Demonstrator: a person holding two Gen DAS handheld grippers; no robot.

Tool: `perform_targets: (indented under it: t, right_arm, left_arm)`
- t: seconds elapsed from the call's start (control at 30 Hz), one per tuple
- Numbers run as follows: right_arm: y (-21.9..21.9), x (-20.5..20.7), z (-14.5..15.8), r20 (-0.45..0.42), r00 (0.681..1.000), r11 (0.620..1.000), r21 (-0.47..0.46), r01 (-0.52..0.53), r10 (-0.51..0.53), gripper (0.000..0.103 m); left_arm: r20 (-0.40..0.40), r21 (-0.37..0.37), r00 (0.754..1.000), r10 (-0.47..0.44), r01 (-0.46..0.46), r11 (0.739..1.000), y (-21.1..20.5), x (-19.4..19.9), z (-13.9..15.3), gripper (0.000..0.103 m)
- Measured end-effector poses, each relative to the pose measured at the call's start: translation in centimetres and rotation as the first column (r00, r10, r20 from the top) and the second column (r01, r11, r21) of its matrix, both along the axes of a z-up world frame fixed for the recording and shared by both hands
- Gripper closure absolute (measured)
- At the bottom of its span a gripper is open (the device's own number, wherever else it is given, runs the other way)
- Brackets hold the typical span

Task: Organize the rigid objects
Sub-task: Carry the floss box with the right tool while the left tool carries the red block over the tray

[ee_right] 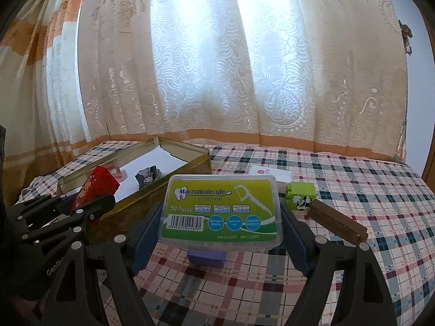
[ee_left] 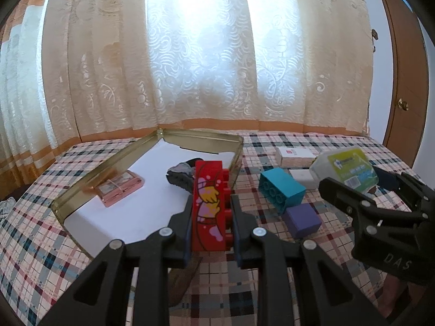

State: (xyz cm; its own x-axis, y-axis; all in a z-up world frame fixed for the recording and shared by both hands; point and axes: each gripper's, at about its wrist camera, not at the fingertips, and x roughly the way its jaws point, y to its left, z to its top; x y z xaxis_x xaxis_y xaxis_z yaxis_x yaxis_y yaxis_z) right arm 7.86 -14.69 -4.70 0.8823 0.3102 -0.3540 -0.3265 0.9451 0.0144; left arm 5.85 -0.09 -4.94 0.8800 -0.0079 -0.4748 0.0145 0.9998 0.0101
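1. Left wrist view: the left gripper point(ee_left: 209, 217) is clamped narrowly on a red toy brick point(ee_left: 208, 206), which stands on end between its pads, printed face toward the camera, studs to the right.
2. Beyond the brick lies an open gold tin point(ee_left: 114, 168) on the plaid tablecloth point(ee_left: 35, 244); its white floor holds a pink case point(ee_left: 119, 190) by the left wall and a dark grey object point(ee_left: 179, 175) near the middle.
3. To the right of the tin, a teal brick point(ee_left: 281, 190) lies on its side, with a purple block point(ee_left: 303, 220) just in front of it and a white box point(ee_left: 296, 156) behind.
4. At the right edge, the right gripper point(ee_left: 364, 182) carries a clear floss-pick box point(ee_left: 345, 169).
5. Right wrist view: the right gripper point(ee_right: 220, 214) holds the floss-pick box point(ee_right: 221, 212) by its short sides, jaws set wide, green label up.
6. The purple block point(ee_right: 206, 258) sits below the box; a green brick point(ee_right: 301, 197) and a brown comb point(ee_right: 337, 222) lie to the right.
7. At left, the left gripper point(ee_right: 89, 203) holds the red toy brick point(ee_right: 93, 191) in front of the gold tin point(ee_right: 163, 187).
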Motion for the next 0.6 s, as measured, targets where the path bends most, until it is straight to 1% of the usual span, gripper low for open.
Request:
perform_targets:
  t: [0.6]
  right_arm:
    - [2.3,-0.1,-0.1,-0.015,0.999,0.999,-0.004,-0.053,0.053,0.020]
  left_arm:
    - [0.006,-0.015,0.999,0.038,-0.038,0.999,2.0,-0.4,0.0,0.082]
